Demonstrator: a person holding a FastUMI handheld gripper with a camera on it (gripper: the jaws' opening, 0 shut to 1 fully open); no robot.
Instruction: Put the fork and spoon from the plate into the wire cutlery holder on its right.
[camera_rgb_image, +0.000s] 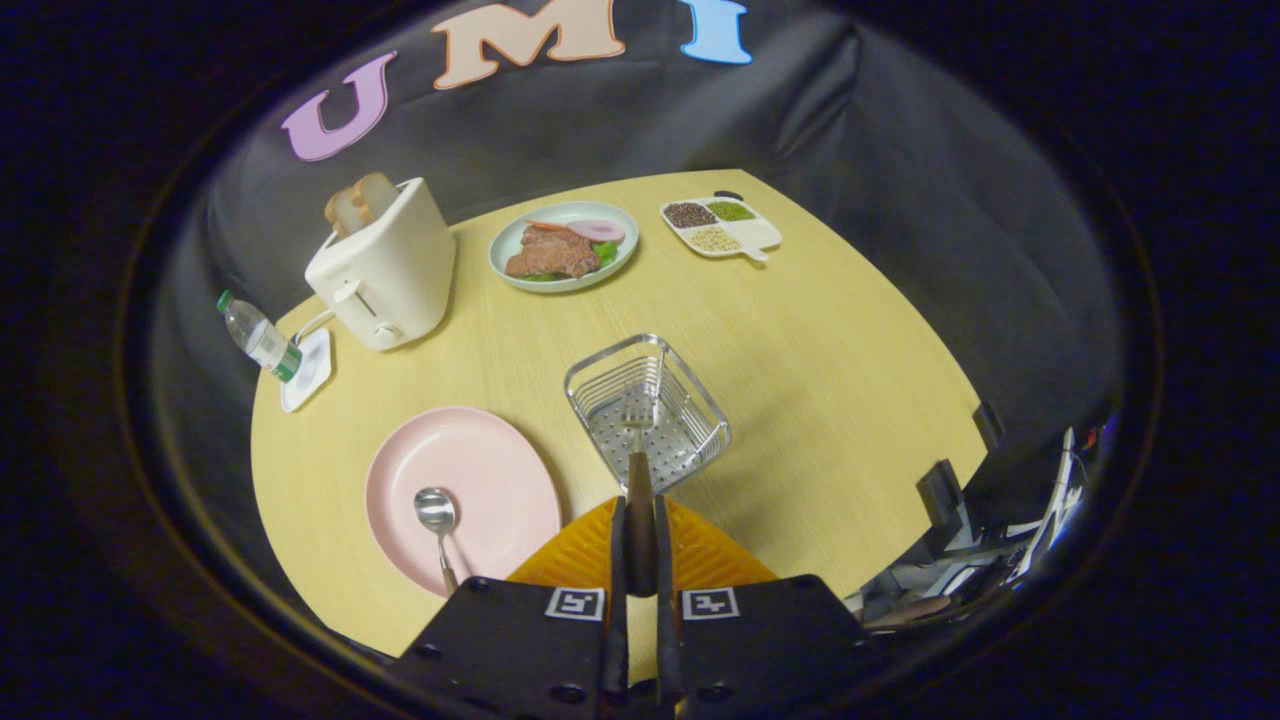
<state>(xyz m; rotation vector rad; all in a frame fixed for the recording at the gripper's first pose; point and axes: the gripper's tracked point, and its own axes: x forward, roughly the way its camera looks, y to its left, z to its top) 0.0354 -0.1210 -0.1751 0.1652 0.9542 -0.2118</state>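
Table (800, 360): one fork (638, 440) in hand-held gripper (640, 520), one spoon (437, 520).

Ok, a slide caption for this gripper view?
Hand-held gripper shut on the fork, tines over the wire cutlery holder; spoon on the pink plate.

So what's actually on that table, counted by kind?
Cutlery: 2, the fork clamped in the hand-held gripper above the wire cutlery holder, and the spoon on the pink plate
Plates and trays: 4, counting the food plate, divided tray and white coaster
Holder: 1
Toaster: 1
Bottle: 1
Total: 9
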